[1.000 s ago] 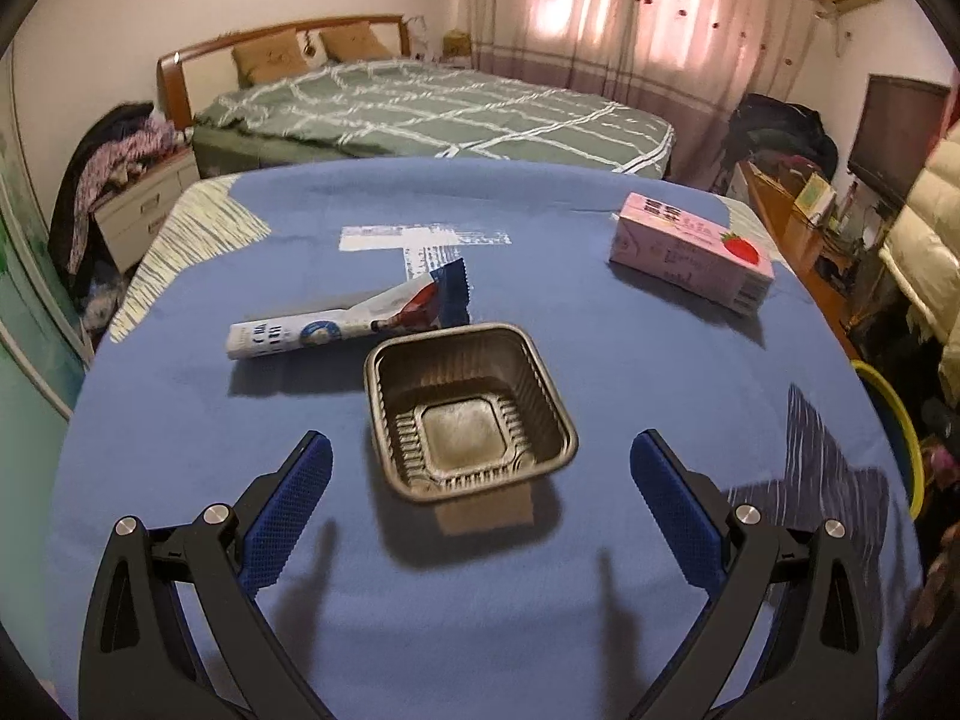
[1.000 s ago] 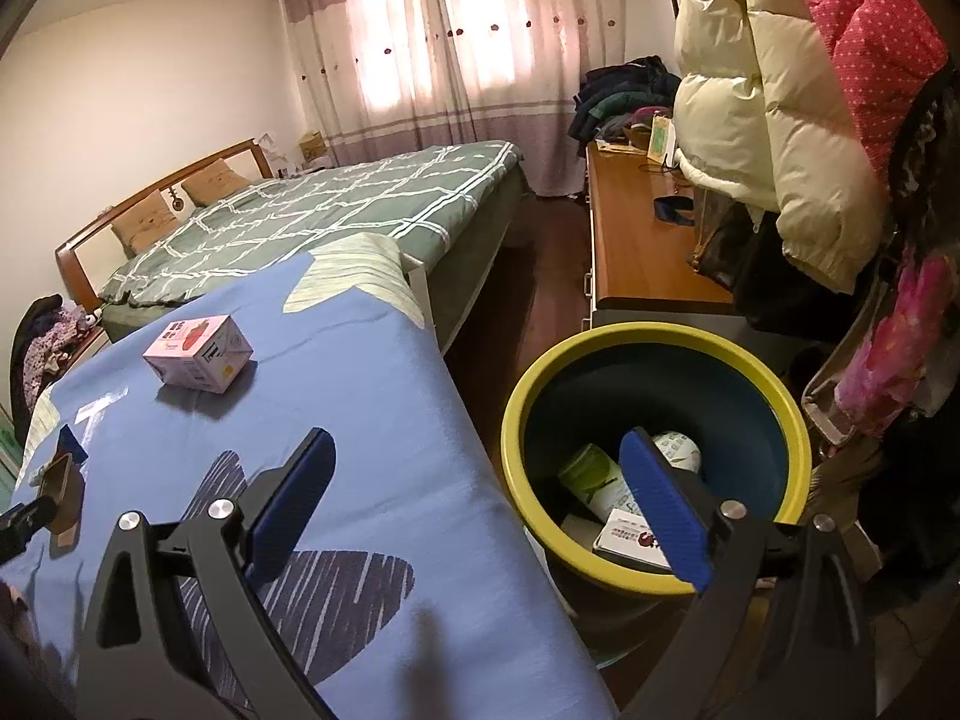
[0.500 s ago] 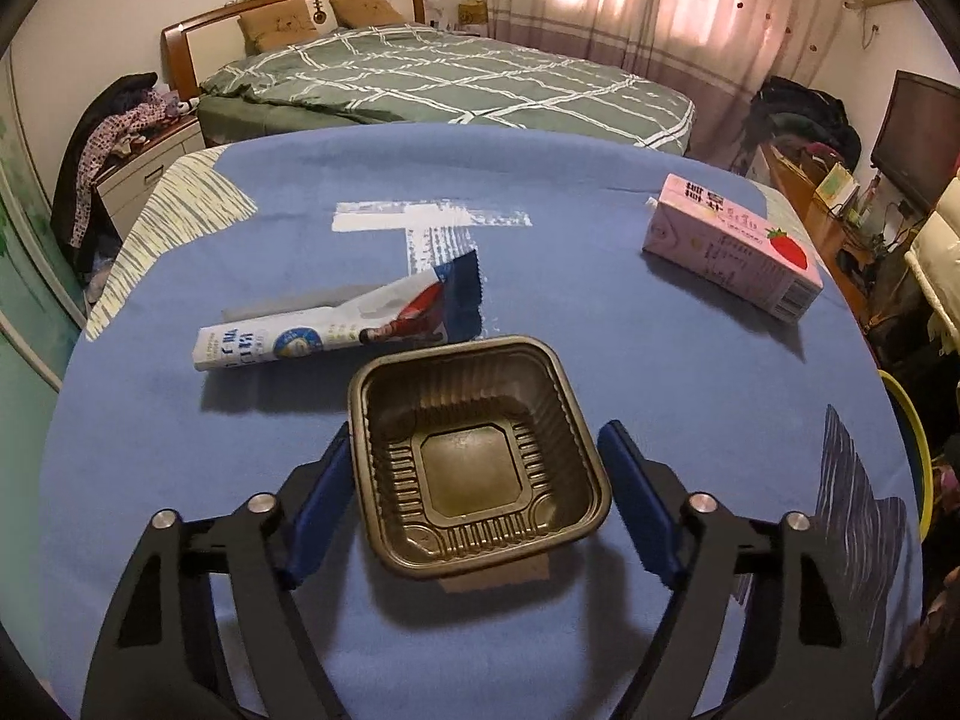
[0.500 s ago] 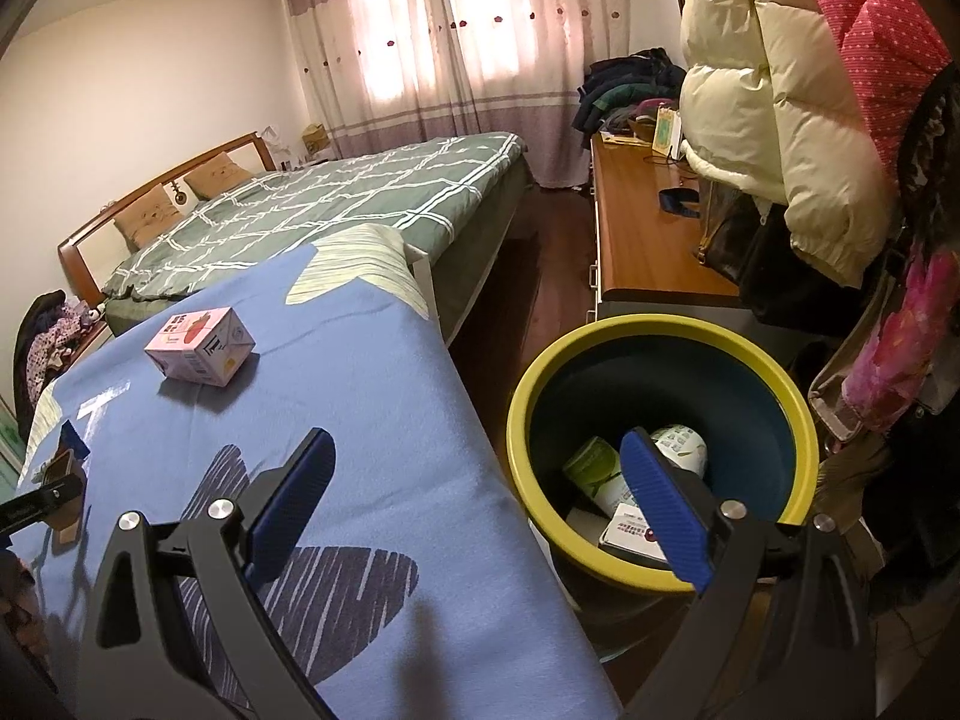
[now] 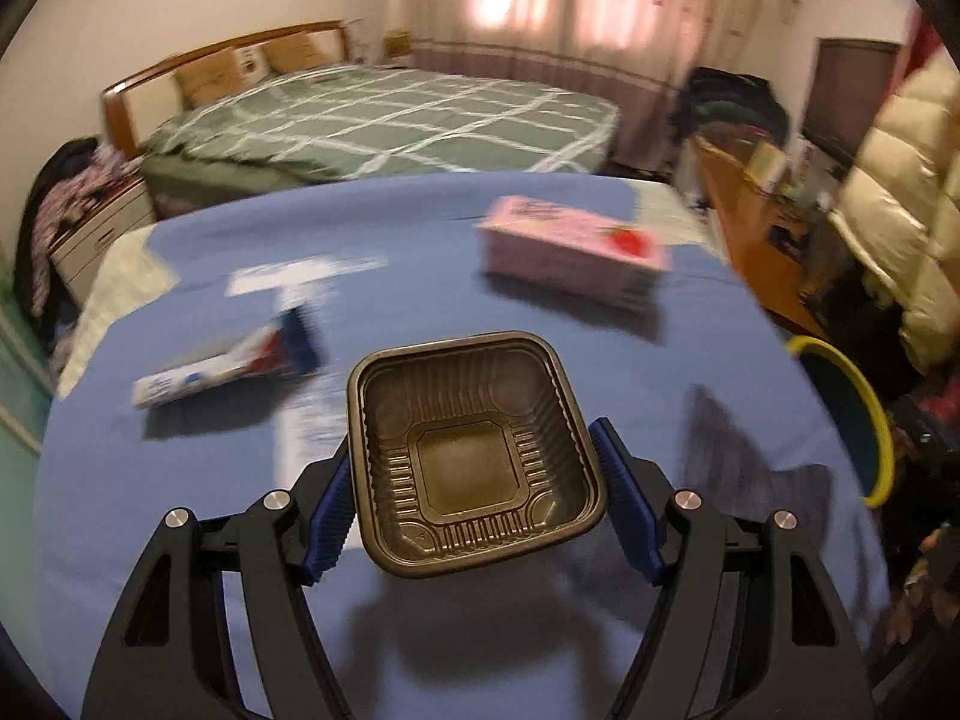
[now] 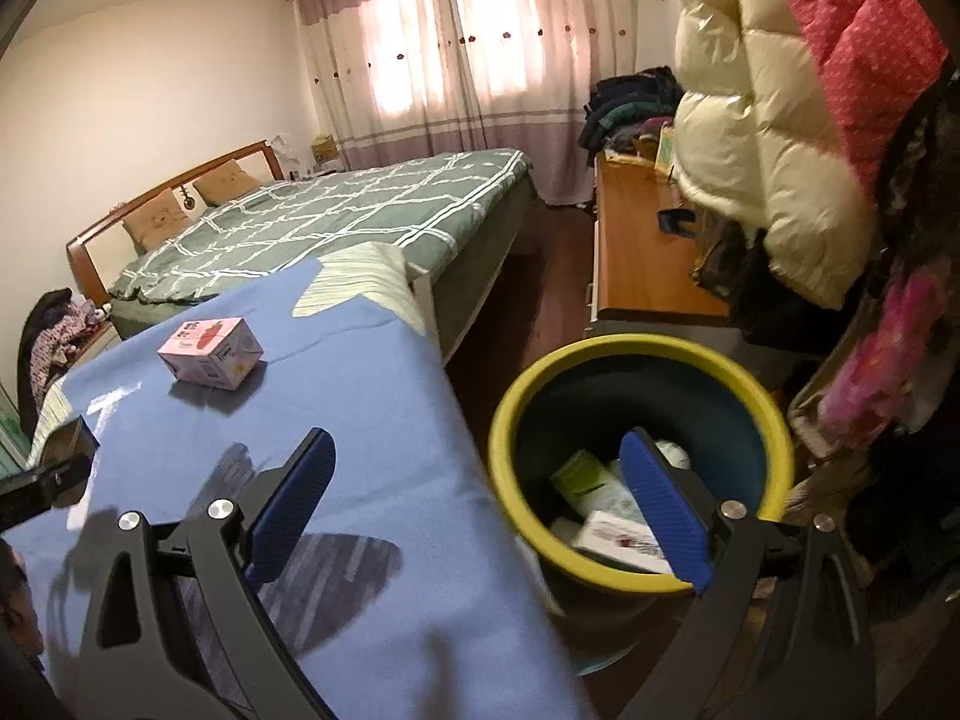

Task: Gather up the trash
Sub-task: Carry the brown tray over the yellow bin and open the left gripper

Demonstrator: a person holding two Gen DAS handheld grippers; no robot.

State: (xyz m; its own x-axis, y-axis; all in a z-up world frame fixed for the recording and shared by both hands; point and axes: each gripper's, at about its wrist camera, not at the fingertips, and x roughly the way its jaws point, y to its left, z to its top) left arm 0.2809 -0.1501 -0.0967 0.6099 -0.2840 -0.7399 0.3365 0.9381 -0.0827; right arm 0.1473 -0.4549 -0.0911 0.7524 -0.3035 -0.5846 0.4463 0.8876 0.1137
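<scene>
**Left wrist view: brown tray clamped, bin waiting at the tabletop's edge**

Left wrist view shows the left gripper (image 5: 474, 501) grasping a dark brown plastic tray (image 5: 468, 450). Its jaws have just been closing, and the blue pads (image 5: 329, 510) now press the tray's two opposite sides. The tray sits upright between them, its ribbed inside empty, with its shadow cast on the blue cloth below, so it looks lifted clear of the tabletop (image 5: 180, 480). Beyond it, to the left, lies a crumpled white, red and blue wrapper (image 5: 228, 369), blurred by motion. Farther back on the right stands a pink carton (image 5: 570, 249) with a strawberry printed on it. Both rest on the cloth, well apart from each other. At the far right edge a yellow-rimmed bin (image 5: 864, 414) peeks in beside the tabletop.

Right wrist view shows the right gripper (image 6: 480, 504) released, its jaws wide apart with nothing between them. It hangs over the tabletop's corner, one finger above the blue cloth and the other in front of the bin's mouth. The bin stands on the floor just beside the tabletop, and several pieces of packaging already lie inside it. The pink carton appears farther back on the cloth, and the tray shows small at the left edge.
</scene>
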